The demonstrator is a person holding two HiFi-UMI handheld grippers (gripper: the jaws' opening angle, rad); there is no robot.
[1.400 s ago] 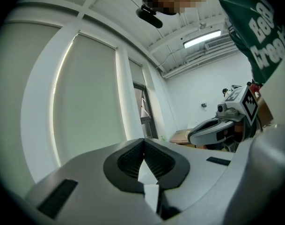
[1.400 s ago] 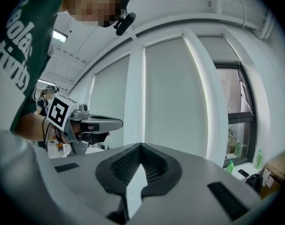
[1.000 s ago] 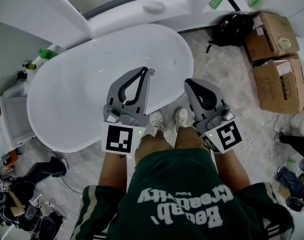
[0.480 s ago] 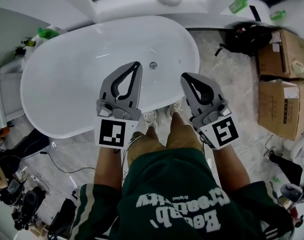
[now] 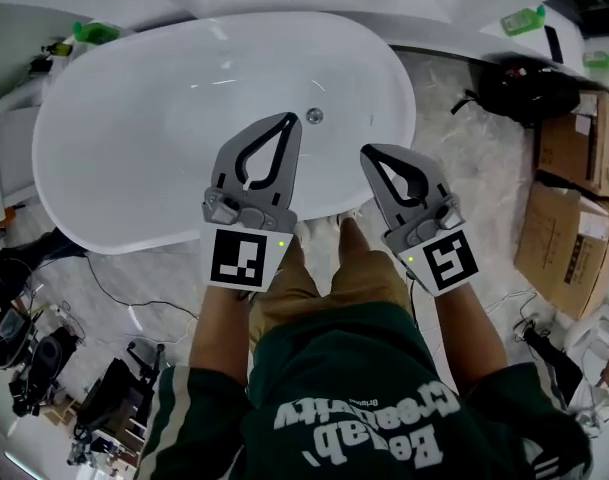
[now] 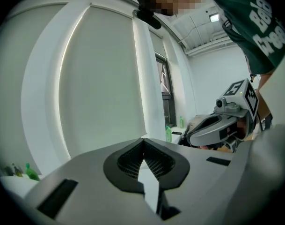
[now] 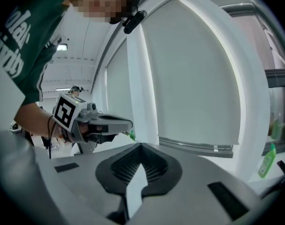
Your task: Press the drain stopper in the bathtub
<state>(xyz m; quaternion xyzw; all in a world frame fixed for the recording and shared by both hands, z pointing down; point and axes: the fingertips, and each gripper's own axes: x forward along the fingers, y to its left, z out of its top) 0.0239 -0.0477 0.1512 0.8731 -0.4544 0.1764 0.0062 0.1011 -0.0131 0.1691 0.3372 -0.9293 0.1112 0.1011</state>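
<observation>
Two grey plastic grippers are over the tub: the left gripper [image 5: 290, 120] and the right gripper [image 5: 368, 152] each have their ribbed fingers closed tip to tip on nothing. The small round metal drain stopper [image 5: 314, 116] sits in the glossy white oval bathtub [image 5: 124, 138], just beside the left tips in the head view.

In the head view the drain stopper [image 5: 314, 116], just above centre frame, is too small to tell whether it sits raised or pressed. The left tongs [image 5: 291, 120] cover part of the bathtub [image 5: 114, 148] floor and near rim. The cardboard boxes [image 5: 574, 243] are cut off at the right edge. The label on the green bottle [image 5: 524, 20], upper right, is too small to read.
</observation>
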